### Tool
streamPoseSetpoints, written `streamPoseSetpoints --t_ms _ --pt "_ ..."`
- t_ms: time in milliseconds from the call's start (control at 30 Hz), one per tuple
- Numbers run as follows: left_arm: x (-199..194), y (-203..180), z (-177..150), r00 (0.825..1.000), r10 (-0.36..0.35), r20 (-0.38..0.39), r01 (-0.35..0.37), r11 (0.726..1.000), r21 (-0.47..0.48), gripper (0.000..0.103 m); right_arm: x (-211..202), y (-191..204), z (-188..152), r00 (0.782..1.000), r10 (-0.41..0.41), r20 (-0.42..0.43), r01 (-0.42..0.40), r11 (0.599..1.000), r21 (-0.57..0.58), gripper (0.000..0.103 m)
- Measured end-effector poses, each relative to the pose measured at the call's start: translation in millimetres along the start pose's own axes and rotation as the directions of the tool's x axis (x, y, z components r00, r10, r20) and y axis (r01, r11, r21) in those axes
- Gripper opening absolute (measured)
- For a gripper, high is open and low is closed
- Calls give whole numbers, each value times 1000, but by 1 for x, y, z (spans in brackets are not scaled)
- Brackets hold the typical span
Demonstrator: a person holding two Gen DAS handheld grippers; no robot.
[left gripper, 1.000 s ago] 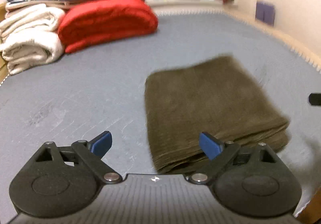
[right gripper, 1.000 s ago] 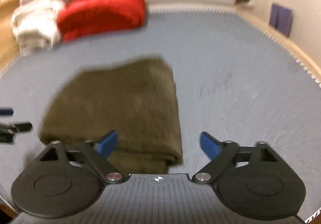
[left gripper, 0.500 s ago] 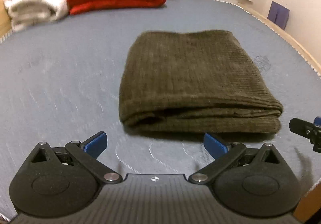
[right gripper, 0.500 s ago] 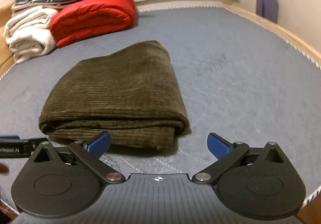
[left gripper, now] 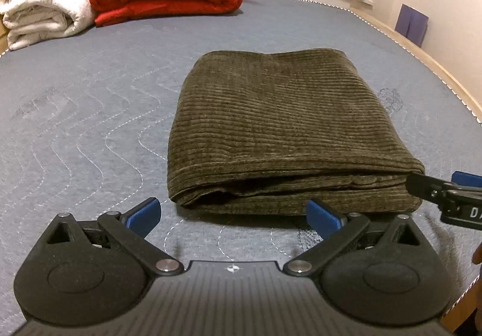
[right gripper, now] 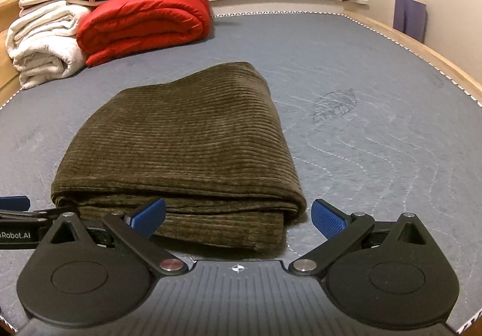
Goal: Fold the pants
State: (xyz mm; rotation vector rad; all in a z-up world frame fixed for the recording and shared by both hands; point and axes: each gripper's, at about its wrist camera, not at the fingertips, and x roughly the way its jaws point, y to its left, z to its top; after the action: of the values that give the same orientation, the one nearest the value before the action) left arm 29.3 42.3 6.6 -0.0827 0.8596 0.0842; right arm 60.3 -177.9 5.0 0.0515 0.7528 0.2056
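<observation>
Since a second ago both views have sunk toward the folded olive corduroy pants, now sharp and larger in frame. Both sets of jaws have just been opening, nothing between them. Left gripper spread wide, empty, aimed down at the stack's near left corner. Right gripper equally wide, empty, at the near right corner. Pants lie on the grey quilted mattress.
</observation>
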Motion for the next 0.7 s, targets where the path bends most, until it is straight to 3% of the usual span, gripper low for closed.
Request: streamPoseSetpoints --t_ms 700 --pt "-3 -4 -1 1000 -21 6 21 1000 5 103 -2 1 -3 1000 13 0 -13 1000 -2 102"
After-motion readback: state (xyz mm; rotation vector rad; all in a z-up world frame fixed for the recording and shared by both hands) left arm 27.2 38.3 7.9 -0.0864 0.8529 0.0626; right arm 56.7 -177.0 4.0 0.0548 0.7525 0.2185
